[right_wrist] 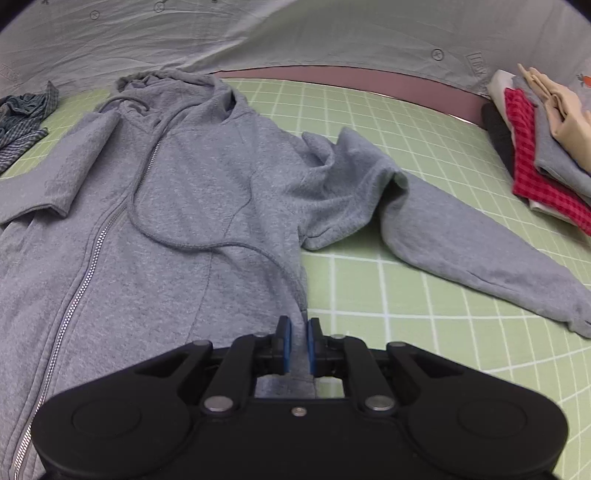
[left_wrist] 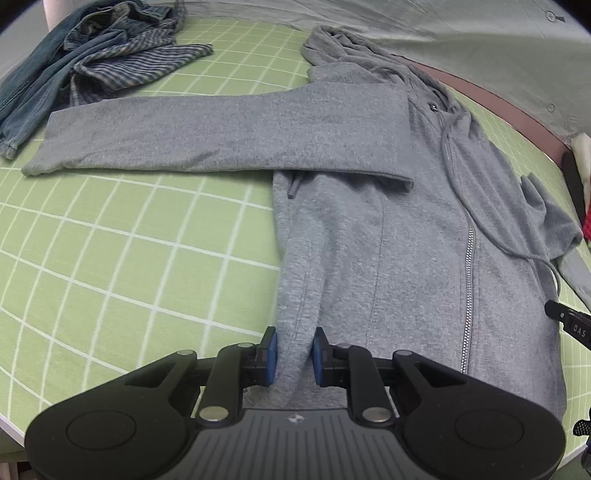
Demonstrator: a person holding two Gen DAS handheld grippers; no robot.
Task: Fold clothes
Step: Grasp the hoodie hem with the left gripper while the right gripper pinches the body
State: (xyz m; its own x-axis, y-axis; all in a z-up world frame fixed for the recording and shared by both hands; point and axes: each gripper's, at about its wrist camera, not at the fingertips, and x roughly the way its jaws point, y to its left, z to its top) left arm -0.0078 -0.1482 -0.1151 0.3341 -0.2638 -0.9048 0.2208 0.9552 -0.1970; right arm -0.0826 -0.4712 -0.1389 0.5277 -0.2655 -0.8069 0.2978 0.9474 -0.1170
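Note:
A grey zip hoodie point(left_wrist: 388, 229) lies face up on the green grid mat point(left_wrist: 129, 258), hood at the far end. One sleeve point(left_wrist: 221, 133) stretches out to the left. My left gripper point(left_wrist: 294, 354) is shut on the hoodie's left bottom hem corner, cloth bunched between the blue pads. In the right wrist view the hoodie point(right_wrist: 184, 206) fills the left, its other sleeve point(right_wrist: 480, 243) trailing to the right. My right gripper point(right_wrist: 298, 345) is shut on the hoodie's right bottom hem edge.
A heap of blue denim and striped clothes point(left_wrist: 92, 62) lies at the mat's far left. A stack of folded clothes point(right_wrist: 543, 147), red checked and grey among them, sits at the far right. A grey sheet point(right_wrist: 295, 33) hangs behind the table.

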